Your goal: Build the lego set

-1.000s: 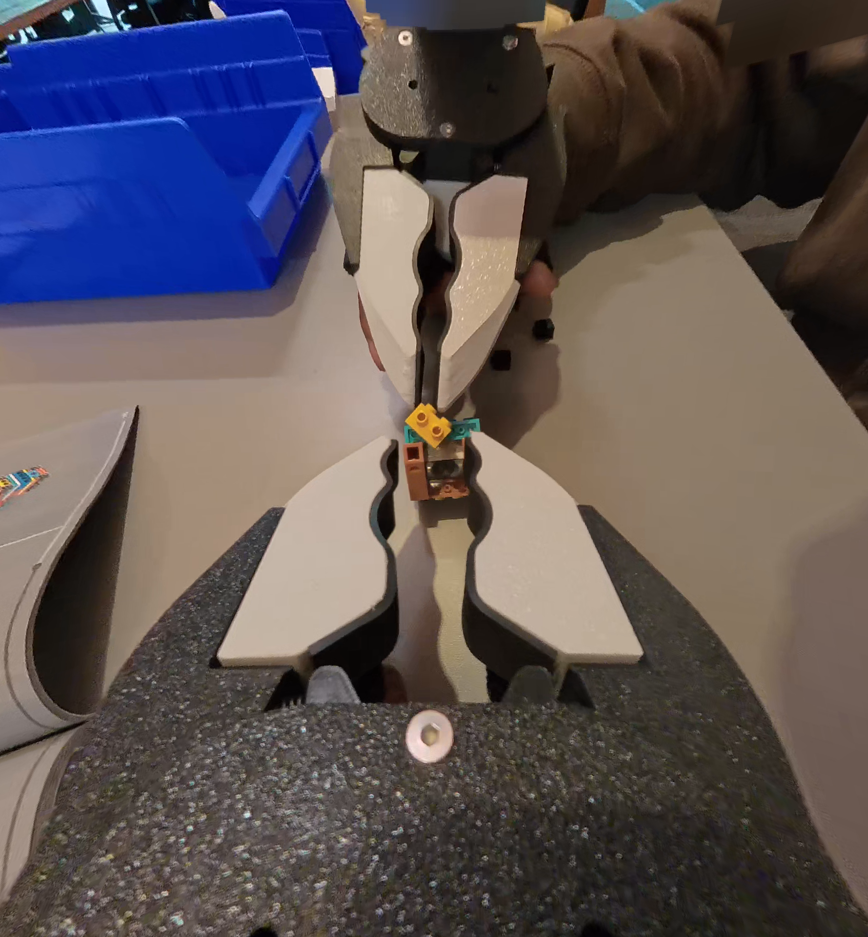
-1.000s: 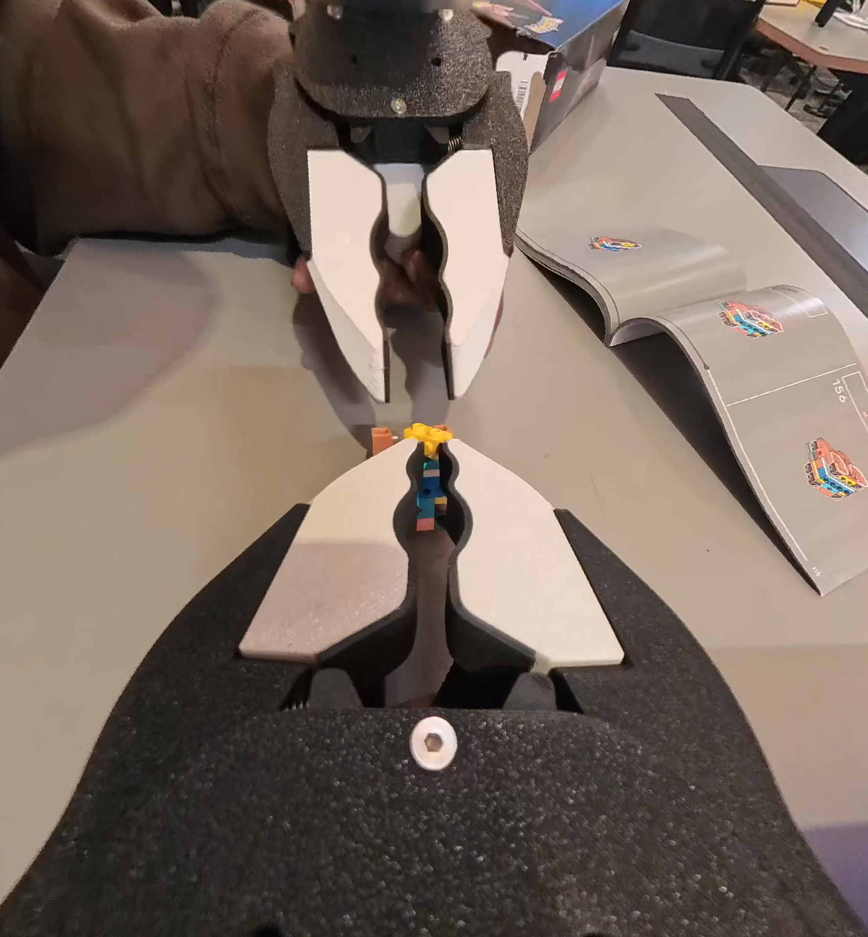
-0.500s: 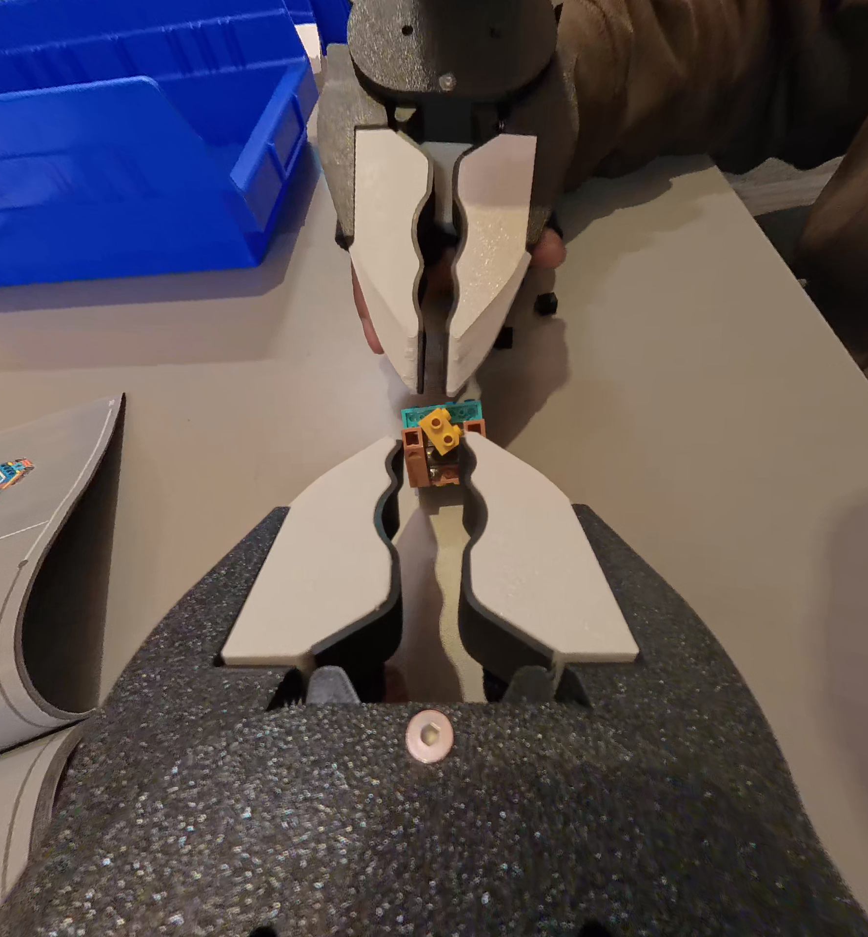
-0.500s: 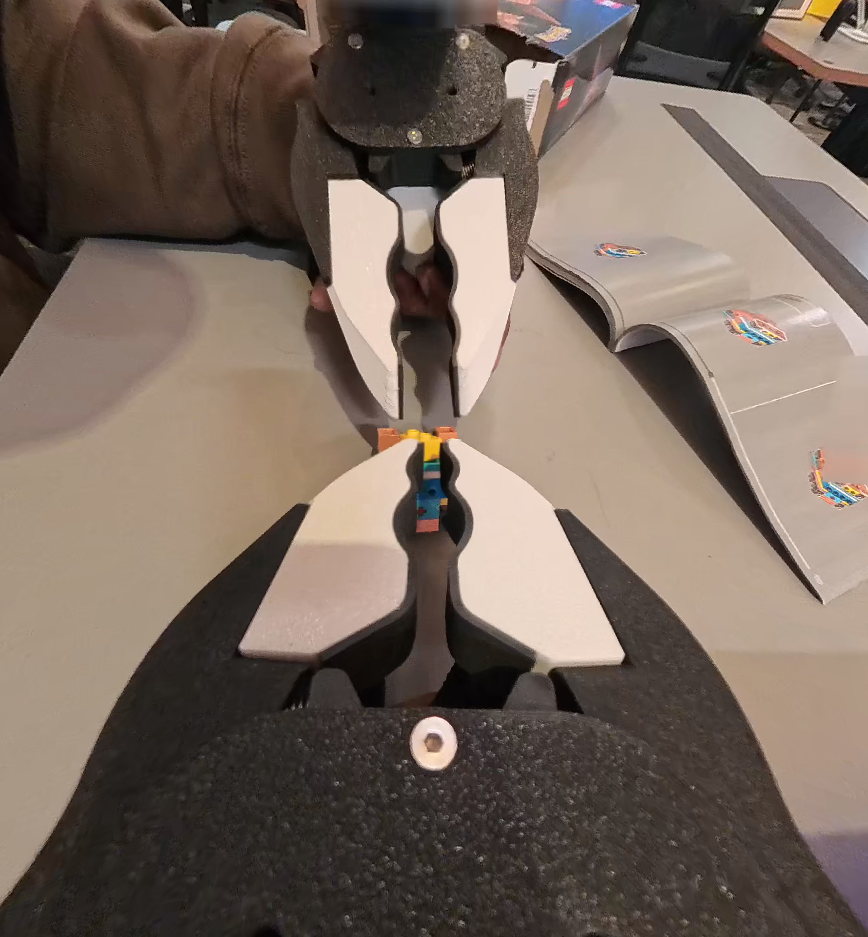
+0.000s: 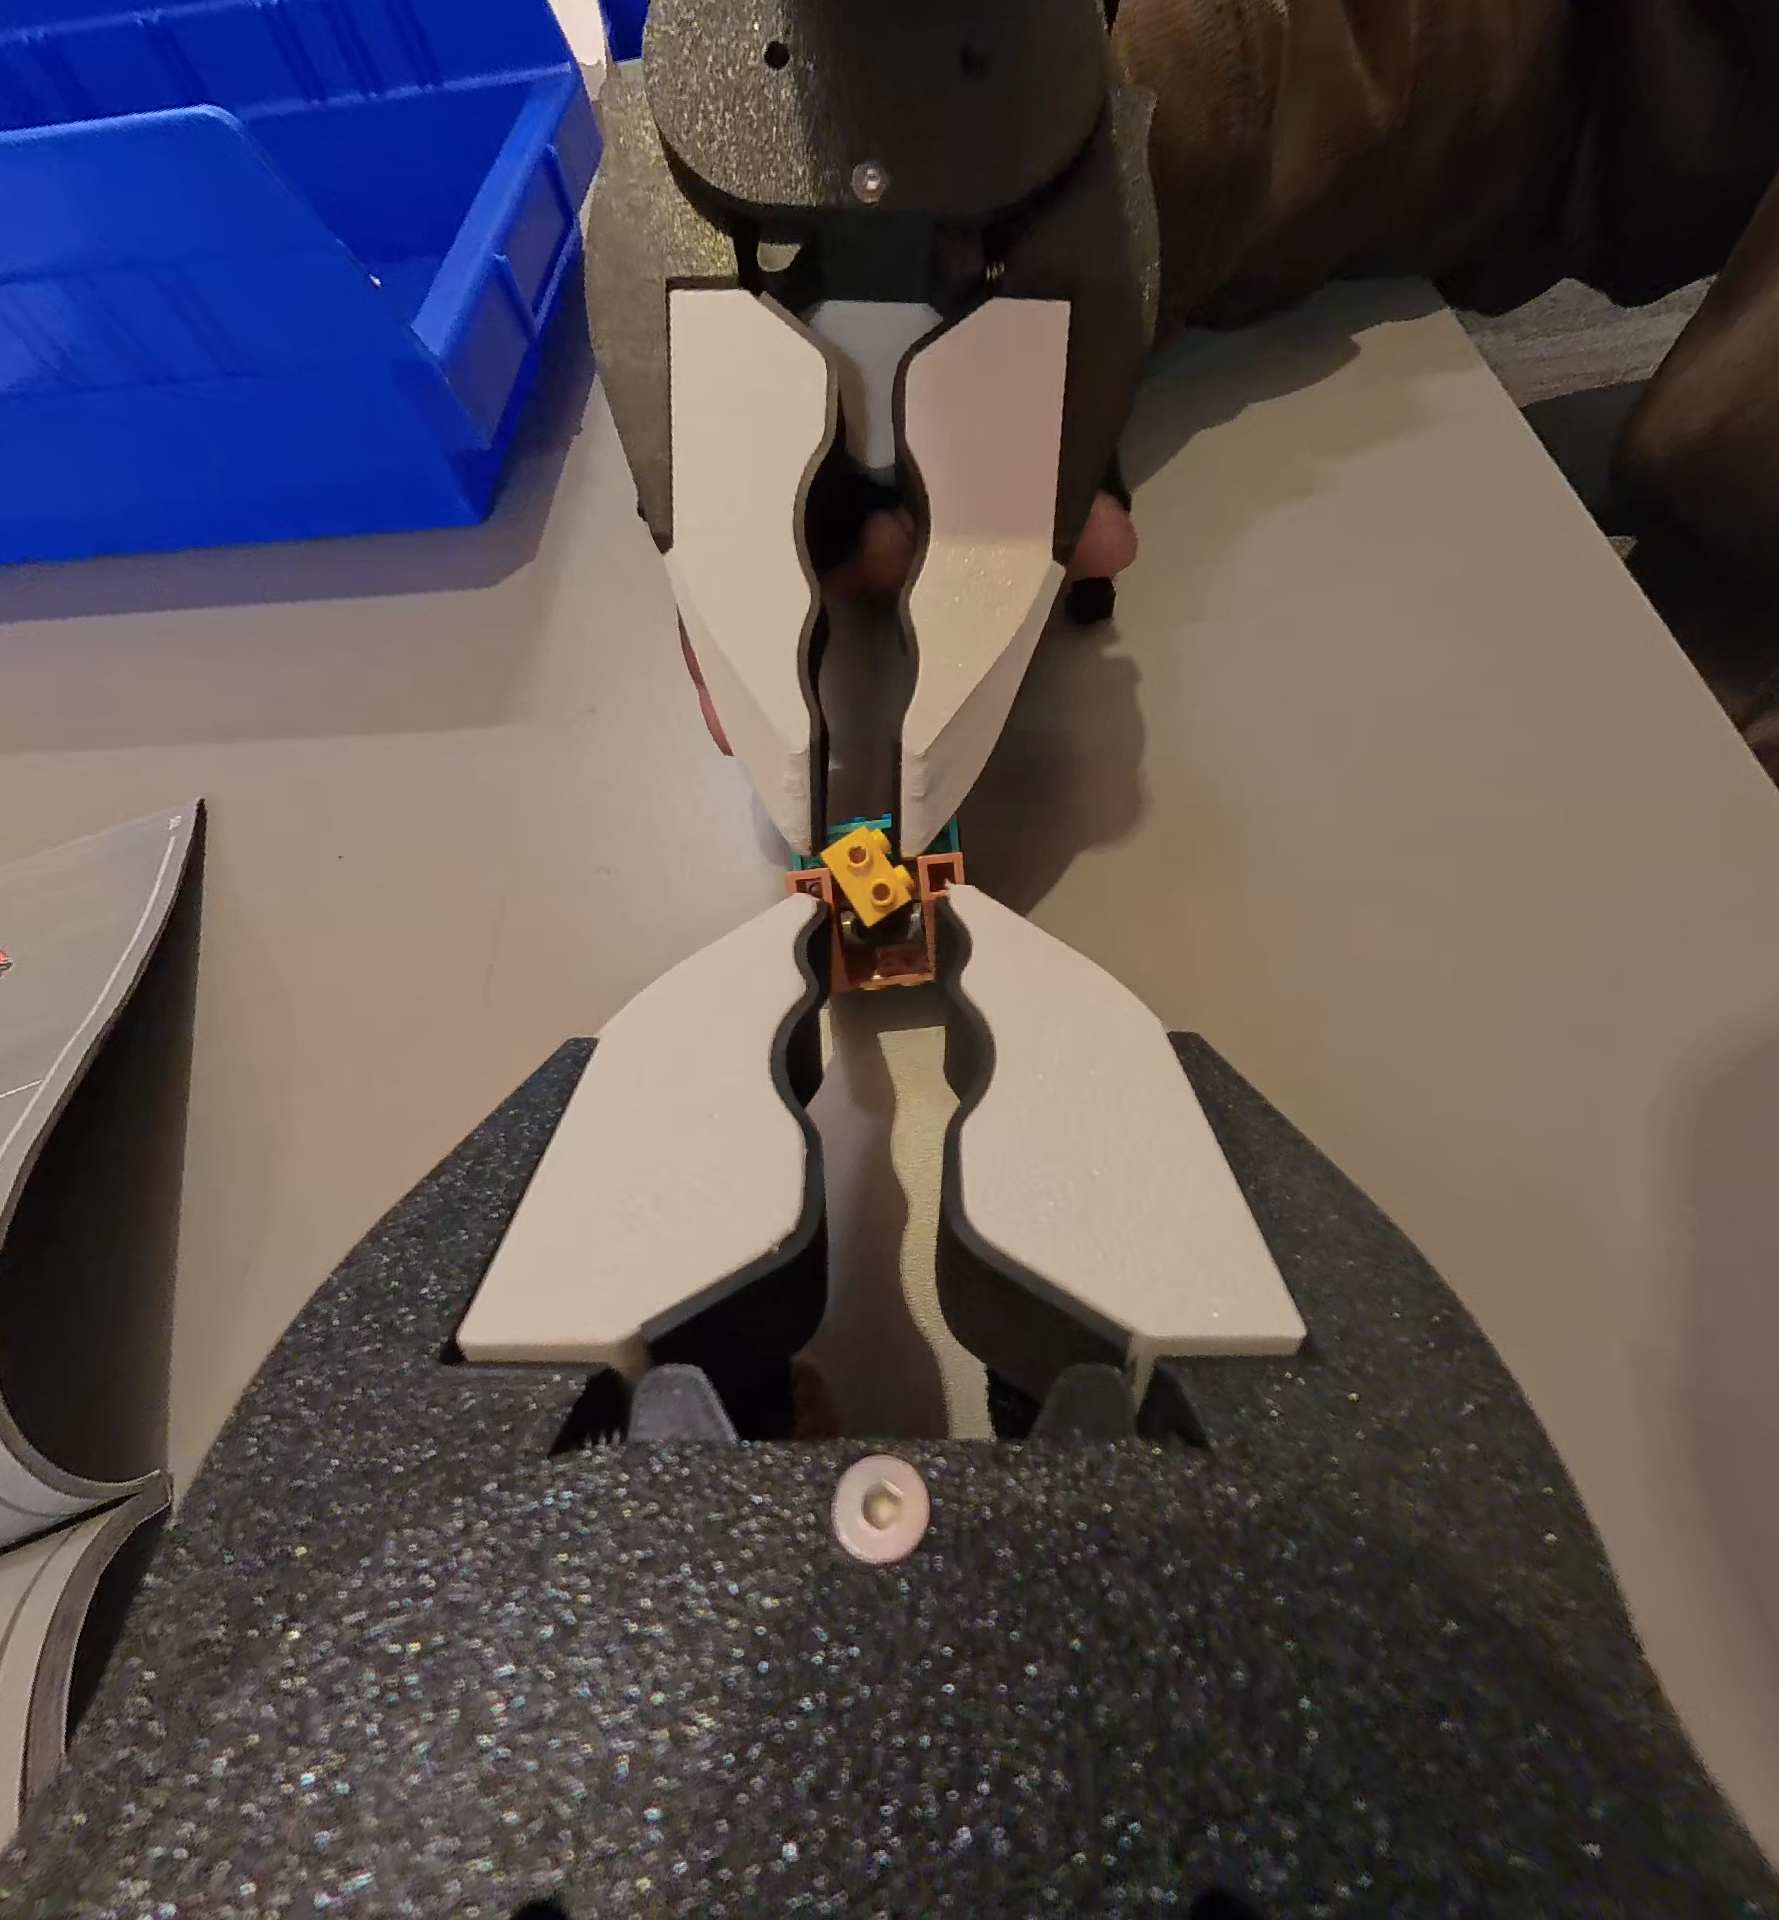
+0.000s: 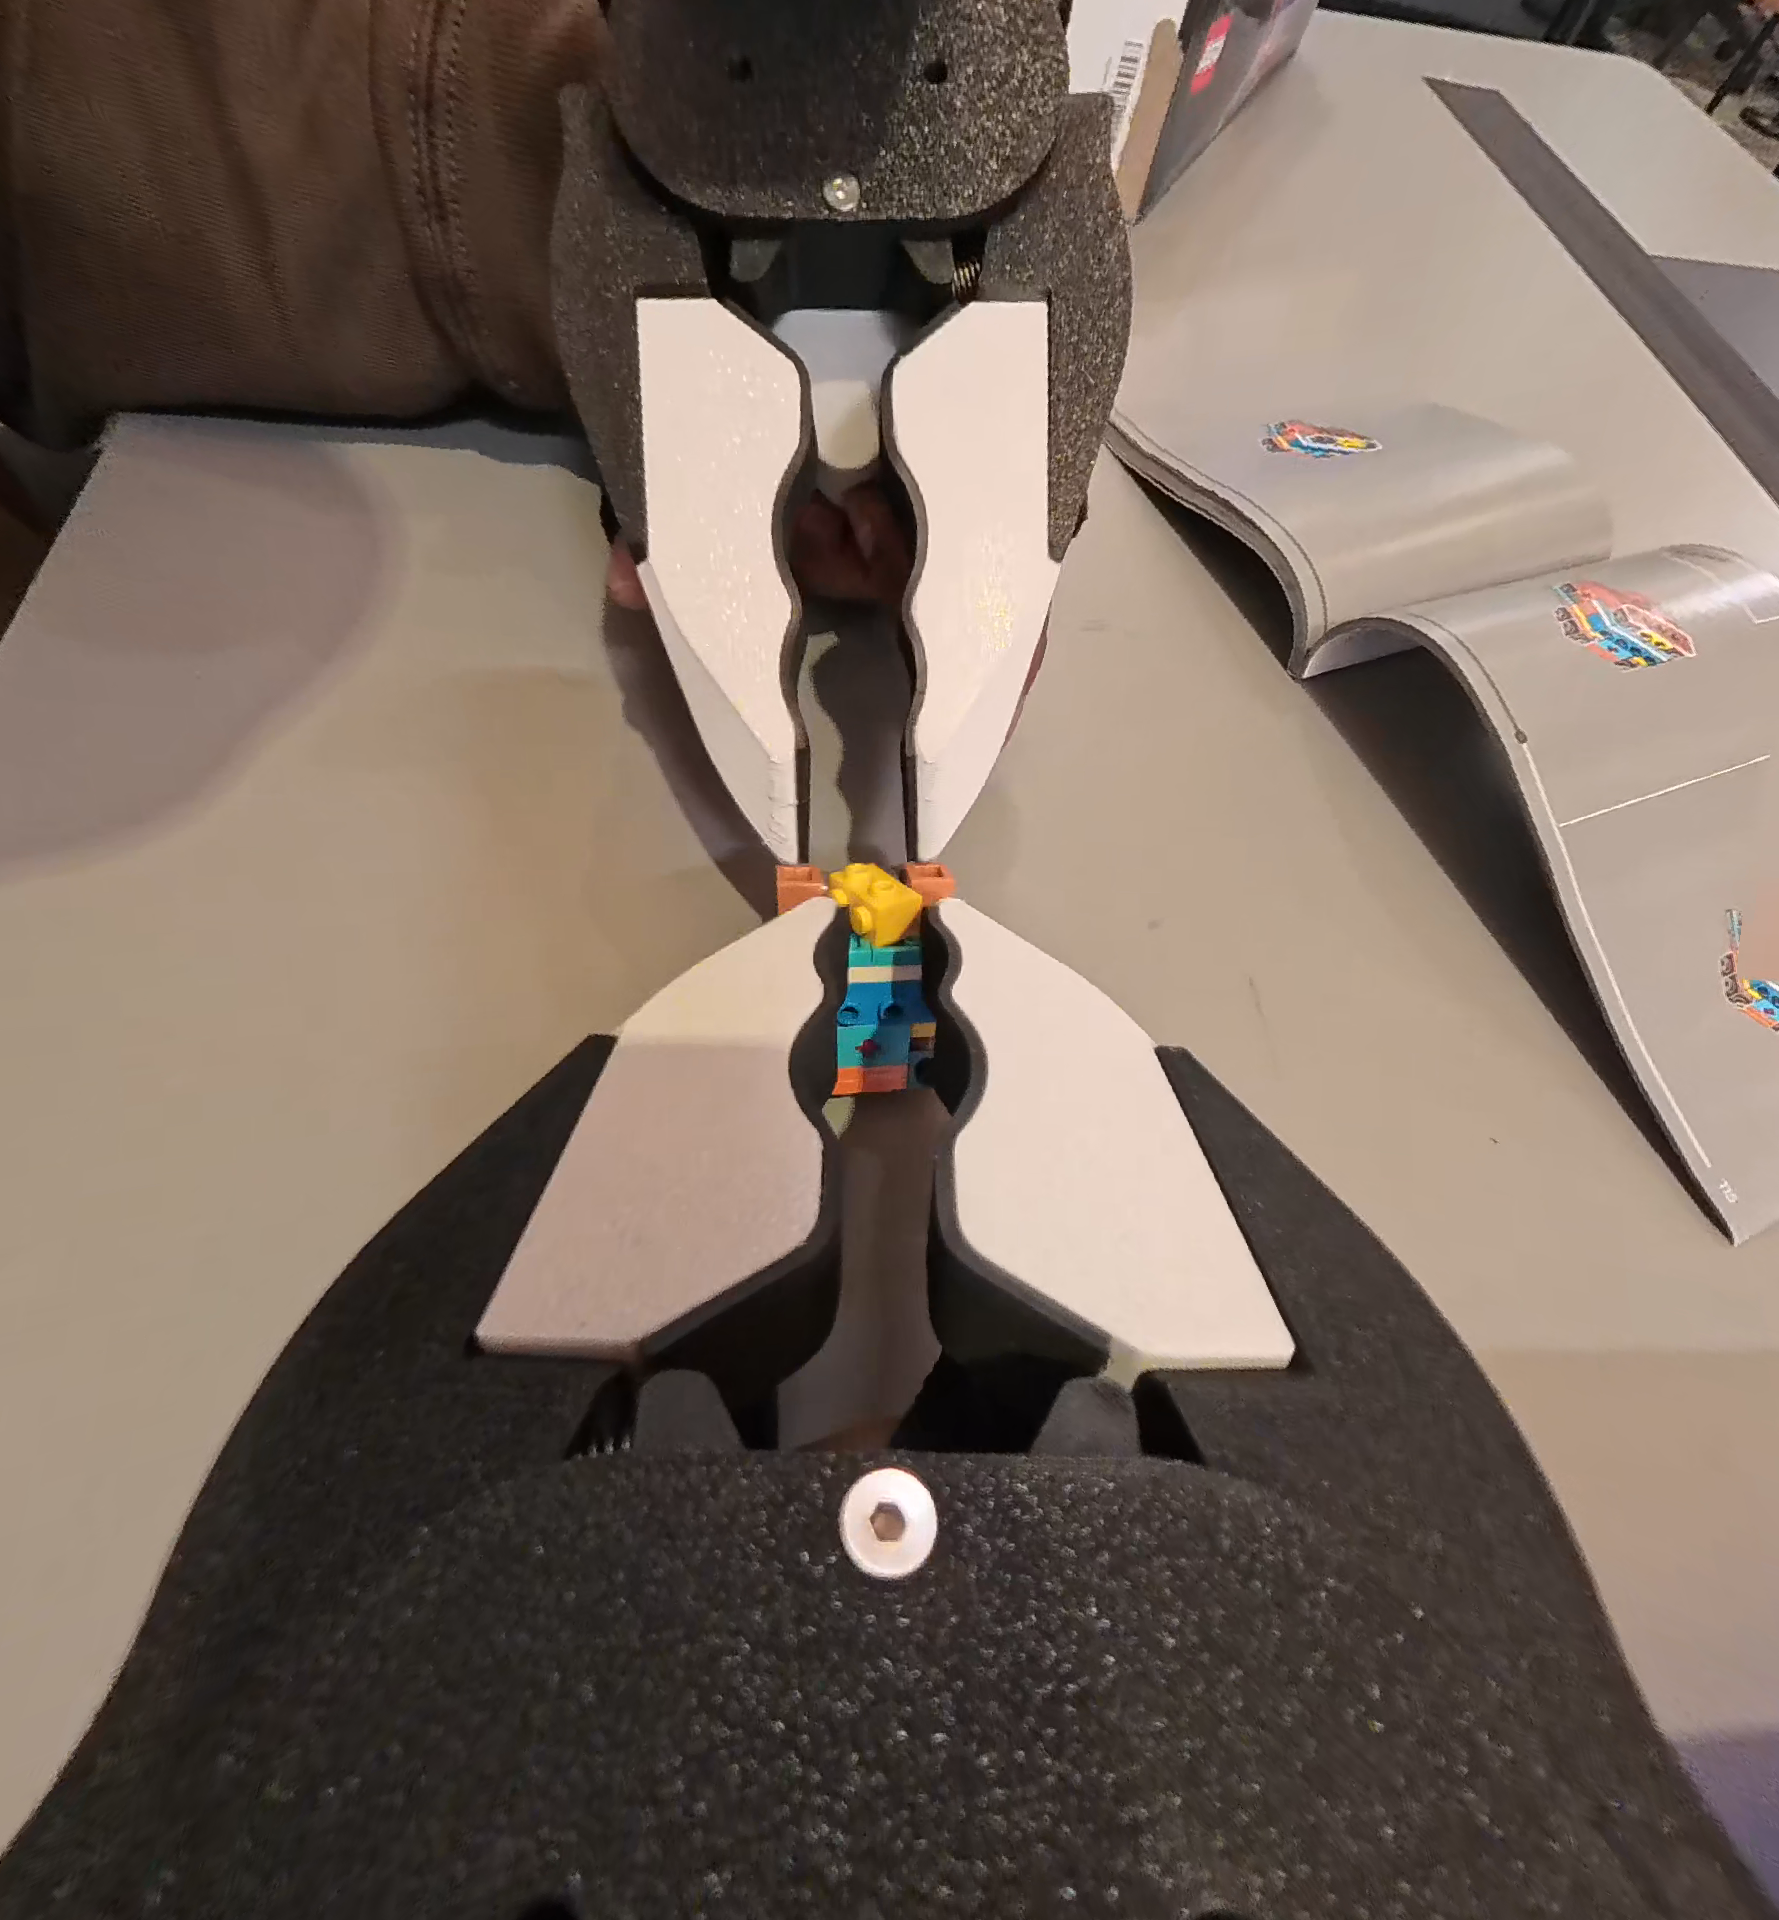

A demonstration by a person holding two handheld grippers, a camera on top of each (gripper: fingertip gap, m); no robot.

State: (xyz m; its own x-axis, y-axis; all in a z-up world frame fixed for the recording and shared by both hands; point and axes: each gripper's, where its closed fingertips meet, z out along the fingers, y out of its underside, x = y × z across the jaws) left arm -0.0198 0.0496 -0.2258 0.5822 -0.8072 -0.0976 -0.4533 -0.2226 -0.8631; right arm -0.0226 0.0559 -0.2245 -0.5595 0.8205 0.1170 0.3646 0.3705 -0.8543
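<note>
Jaws, left wrist view: your left gripper is clenched on the brown end of the lego assembly, held above the grey tabletop. Yellow two-stud brick: tilted on top of the assembly, at 12 o'clock from your jaw tips. Right gripper: opposite, reaching in from 12 o'clock, its tips on the teal end. Blue bins: 10 o'clock. Open instruction booklet: 9 o'clock. Brown sleeve: 1 o'clock.

Jaws, right wrist view: your right gripper is closed around the assembly's blue, teal and orange striped end. Yellow brick: askew at your jaw tips, between two brown corner pieces. Left gripper: opposite, at 12 o'clock, tips touching the brown pieces. Booklet: 2 o'clock, pages curled. Cardboard box: 1 o'clock. Sleeve: 11 o'clock.
</note>
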